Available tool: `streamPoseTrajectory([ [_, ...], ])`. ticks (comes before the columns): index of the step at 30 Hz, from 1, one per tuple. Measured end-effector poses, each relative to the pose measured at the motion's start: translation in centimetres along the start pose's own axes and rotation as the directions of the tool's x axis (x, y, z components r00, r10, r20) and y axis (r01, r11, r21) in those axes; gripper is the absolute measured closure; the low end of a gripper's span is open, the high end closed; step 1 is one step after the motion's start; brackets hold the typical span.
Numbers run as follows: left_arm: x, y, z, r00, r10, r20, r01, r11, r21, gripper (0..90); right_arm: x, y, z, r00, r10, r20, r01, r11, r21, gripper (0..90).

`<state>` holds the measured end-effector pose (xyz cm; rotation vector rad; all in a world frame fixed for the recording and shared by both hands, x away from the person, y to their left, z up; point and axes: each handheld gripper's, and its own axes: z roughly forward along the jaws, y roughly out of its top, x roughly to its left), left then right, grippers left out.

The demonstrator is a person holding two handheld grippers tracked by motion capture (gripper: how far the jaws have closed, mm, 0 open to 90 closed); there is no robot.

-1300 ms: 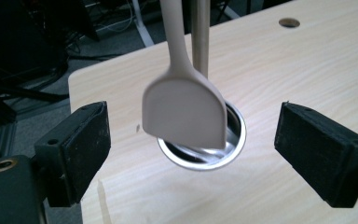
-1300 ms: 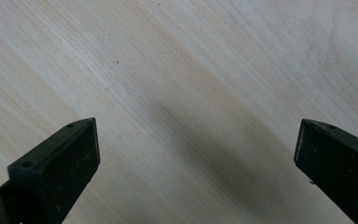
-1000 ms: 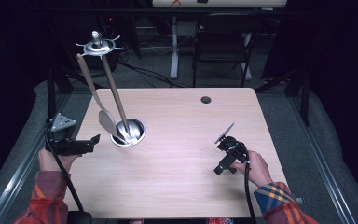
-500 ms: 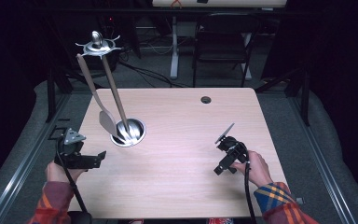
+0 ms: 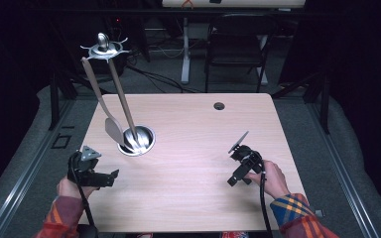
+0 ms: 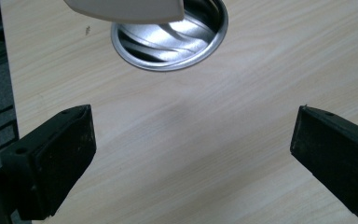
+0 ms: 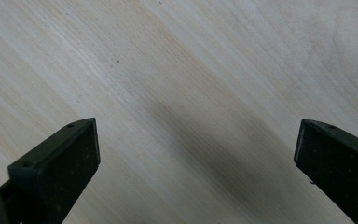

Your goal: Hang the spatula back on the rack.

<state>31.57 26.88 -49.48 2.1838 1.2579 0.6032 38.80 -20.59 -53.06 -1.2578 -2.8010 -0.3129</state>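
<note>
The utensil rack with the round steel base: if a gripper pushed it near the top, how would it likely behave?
The utensil rack rises tall over a small steel base, so it would probably tip rather than slide. The hanging spatula would likely swing. The polished metal looks slippery for the left gripper, whose jaws have just been opening, empty.

A: The table [image 5: 188,148] is pale wood with a fine grain. Both grippers, left [image 5: 110,177] and right [image 5: 233,182], are black.

B: And the stand [image 5: 136,141]?

A: Shiny silver, its base ribbed in a swirl. The spatula [image 5: 113,130] blade is beige. The sleeves [image 5: 292,210] are plaid: orange, blue, yellow.
</note>
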Motion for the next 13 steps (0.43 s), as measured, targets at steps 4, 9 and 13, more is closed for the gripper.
streamPoseTrajectory([
  [4,-0.1,-0.1,0.9,0.9997,0.018,0.016,-0.018,0.9992,0.034,0.0,0.0,0.0,0.1,1.0000,-0.002,-0.002,0.002,1.0000,0.006,0.0],
  [9,0.2,-0.2,1.5,0.9994,0.018,0.030,-0.019,0.9992,0.035,0.0,0.0,0.0,0.2,1.0000,-0.002,-0.007,0.002,1.0000,0.008,0.0],
  [13,0.4,-0.2,1.7,0.9992,0.013,0.039,-0.015,0.9985,0.052,0.0,-0.1,0.0,0.2,1.0000,0.001,-0.003,-0.001,1.0000,0.009,0.0],
])
